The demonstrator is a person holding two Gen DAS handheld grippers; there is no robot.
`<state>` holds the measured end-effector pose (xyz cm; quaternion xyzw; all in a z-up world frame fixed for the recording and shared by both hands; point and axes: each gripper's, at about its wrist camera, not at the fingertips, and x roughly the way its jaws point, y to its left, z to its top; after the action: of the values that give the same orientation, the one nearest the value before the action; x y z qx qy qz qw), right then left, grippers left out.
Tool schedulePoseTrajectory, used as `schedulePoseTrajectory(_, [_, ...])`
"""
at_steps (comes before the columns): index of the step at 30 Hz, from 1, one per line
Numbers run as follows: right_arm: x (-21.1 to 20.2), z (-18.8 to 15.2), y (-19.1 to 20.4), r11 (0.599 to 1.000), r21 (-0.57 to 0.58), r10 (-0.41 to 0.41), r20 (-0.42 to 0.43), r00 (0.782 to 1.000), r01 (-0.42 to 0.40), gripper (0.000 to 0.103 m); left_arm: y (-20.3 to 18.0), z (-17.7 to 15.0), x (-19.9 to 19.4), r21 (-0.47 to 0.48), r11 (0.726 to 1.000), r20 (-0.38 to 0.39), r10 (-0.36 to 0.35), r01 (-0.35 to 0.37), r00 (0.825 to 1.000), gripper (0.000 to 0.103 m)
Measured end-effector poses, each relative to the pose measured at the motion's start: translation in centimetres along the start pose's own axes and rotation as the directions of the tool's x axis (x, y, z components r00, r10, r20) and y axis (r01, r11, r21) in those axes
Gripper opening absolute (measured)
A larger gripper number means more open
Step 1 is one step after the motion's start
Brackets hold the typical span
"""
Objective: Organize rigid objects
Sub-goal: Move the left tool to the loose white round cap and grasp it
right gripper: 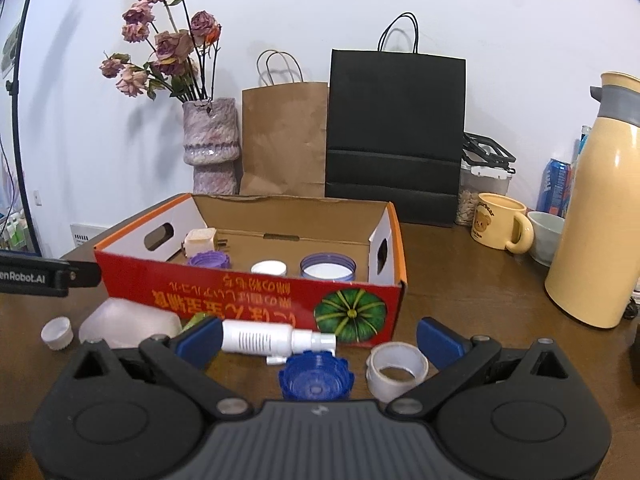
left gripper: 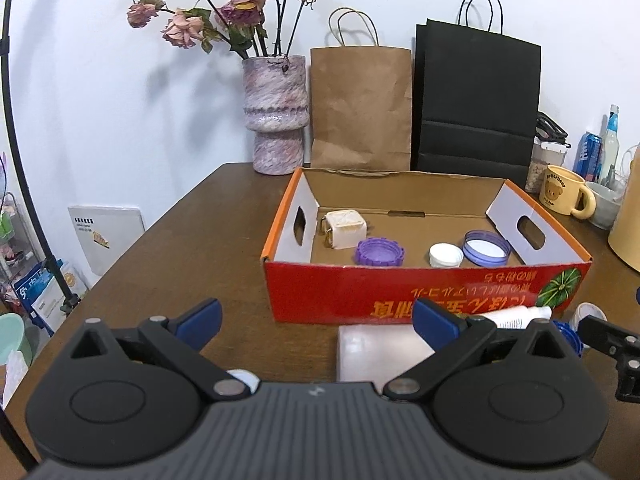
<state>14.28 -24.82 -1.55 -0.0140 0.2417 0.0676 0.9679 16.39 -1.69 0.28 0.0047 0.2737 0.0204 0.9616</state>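
Note:
A red cardboard box point(left gripper: 400, 292) point(right gripper: 248, 296) stands open on the brown table; inside lie a white plug adapter point(left gripper: 346, 229), a purple toothed cap point(left gripper: 379, 251), a small white cap point(left gripper: 445, 255) and a purple-rimmed lid point(left gripper: 486, 248). In front of the box lie a translucent white container point(left gripper: 380, 350) point(right gripper: 128, 320), a white spray bottle point(right gripper: 264, 338), a blue toothed cap point(right gripper: 316, 376), a tape roll point(right gripper: 396, 368) and a white cap point(right gripper: 58, 333). My left gripper point(left gripper: 316, 320) is open above the table. My right gripper point(right gripper: 318, 334) is open around the blue cap and bottle nozzle, touching neither.
A vase of dried roses point(left gripper: 276, 116), a brown paper bag point(left gripper: 360, 108) and a black paper bag point(left gripper: 476, 100) line the back wall. At the right stand a yellow bear mug point(right gripper: 500, 226), a white cup point(right gripper: 546, 236), a cream thermos point(right gripper: 604, 216) and cans point(right gripper: 556, 188).

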Motion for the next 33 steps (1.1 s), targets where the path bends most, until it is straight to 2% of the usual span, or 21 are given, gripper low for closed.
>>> schedulePoseTrajectory(16, [-1.7,-2.5,-1.5,1.000,0.003,-0.008,-0.033,0.999,0.008,0.103,2.2,-2.5,-1.0,-0.001,0.999,-0.034,0.046,-0.046,0.998,0.103])
schedulePoseTrajectory(33, [-1.2,-4.0,-2.8,0.999,-0.033,-0.013,-0.086,0.996,0.010,0.103,4.8,-4.2,0.4,-0.002,0.996,-0.081,0.086,-0.087,0.993,0.103])
